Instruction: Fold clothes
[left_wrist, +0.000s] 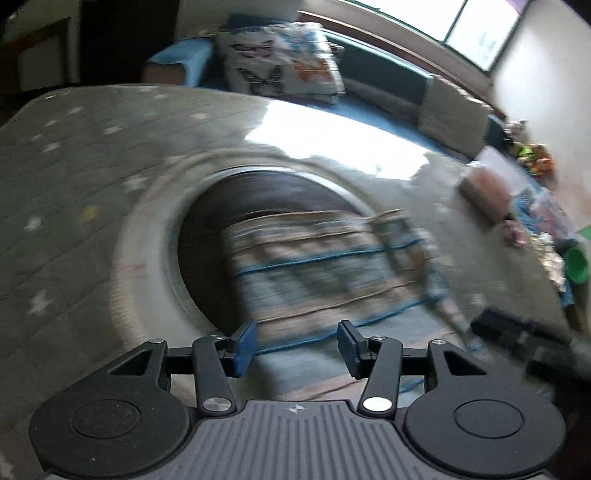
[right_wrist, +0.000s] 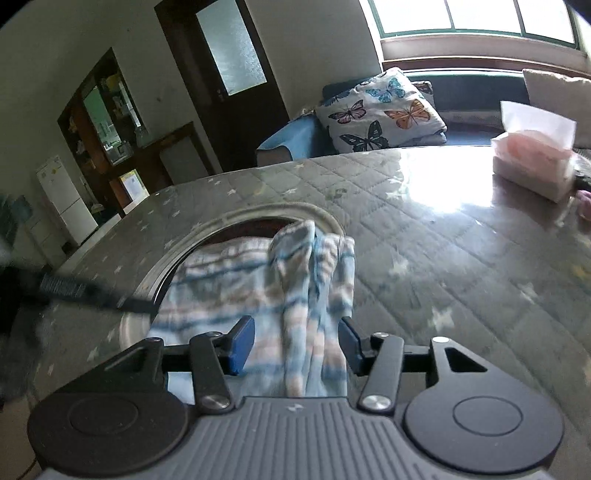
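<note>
A blue, white and pink plaid garment (left_wrist: 325, 273) lies on the table over a dark round inset; the left wrist view is blurred by motion. My left gripper (left_wrist: 297, 349) is open just above the garment's near edge, holding nothing. In the right wrist view the garment (right_wrist: 258, 288) is bunched into a raised fold (right_wrist: 306, 280) running toward the camera. My right gripper (right_wrist: 297, 345) is open with the fold lying between its blue pads (right_wrist: 242, 341). The other gripper shows as a dark blurred shape at left (right_wrist: 74, 288) and, in the left wrist view, at right (left_wrist: 517, 332).
The table has a grey quilted star-print cover (right_wrist: 424, 258) under glass with strong glare. A tissue box (right_wrist: 535, 158) stands at the far right. A butterfly-print pillow (right_wrist: 380, 110) lies on a bench behind. Clutter and a green cup (left_wrist: 576, 264) sit at the right edge.
</note>
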